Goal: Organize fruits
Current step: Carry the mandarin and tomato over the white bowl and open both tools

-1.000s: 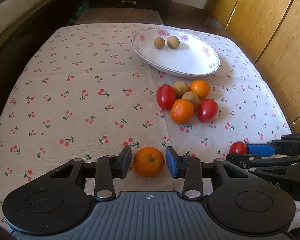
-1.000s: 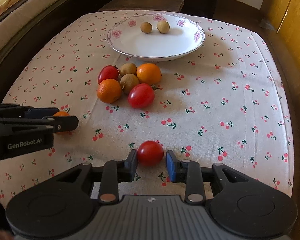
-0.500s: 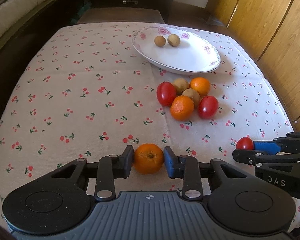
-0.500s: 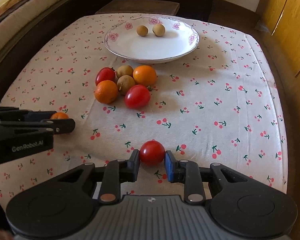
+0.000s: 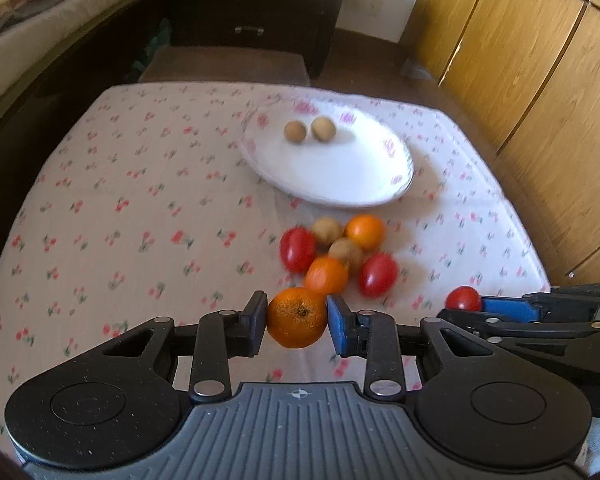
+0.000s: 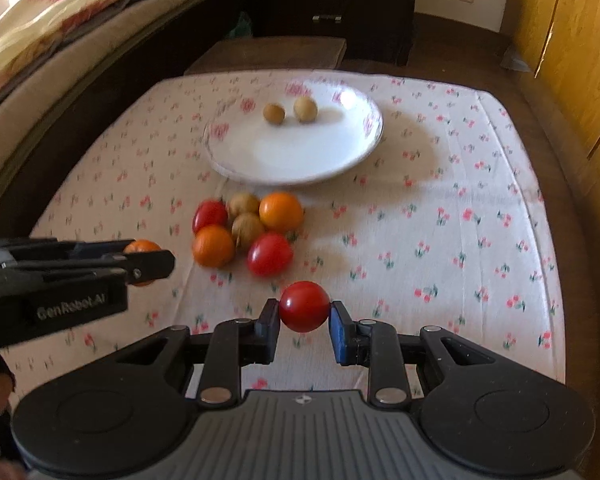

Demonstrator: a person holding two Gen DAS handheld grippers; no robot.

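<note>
My left gripper (image 5: 297, 322) is shut on an orange (image 5: 297, 322) and holds it above the cloth. The right gripper (image 6: 304, 312) is shut on a red tomato (image 6: 304, 306), also lifted off the table. Each gripper shows in the other's view: the right one (image 5: 466, 304) with its tomato at the right edge, the left one (image 6: 148, 258) with its orange at the left edge. A white floral plate (image 5: 396, 168) at the far side holds two small brown fruits (image 5: 295, 132). In front of the plate lies a cluster of fruit (image 6: 246, 226): two oranges, two tomatoes, two brown fruits.
The table wears a white cloth with a cherry print (image 5: 120, 216). A dark stool (image 6: 268, 50) and a dark drawer cabinet (image 5: 256, 8) stand behind it. Wooden cupboard doors (image 5: 540, 80) line the right side, a bed with blankets (image 6: 60, 40) the left.
Both grippers closed onto their fruit, the left on the orange and the right on the tomato, then rose with them off the cloth. The table looks farther away now.
</note>
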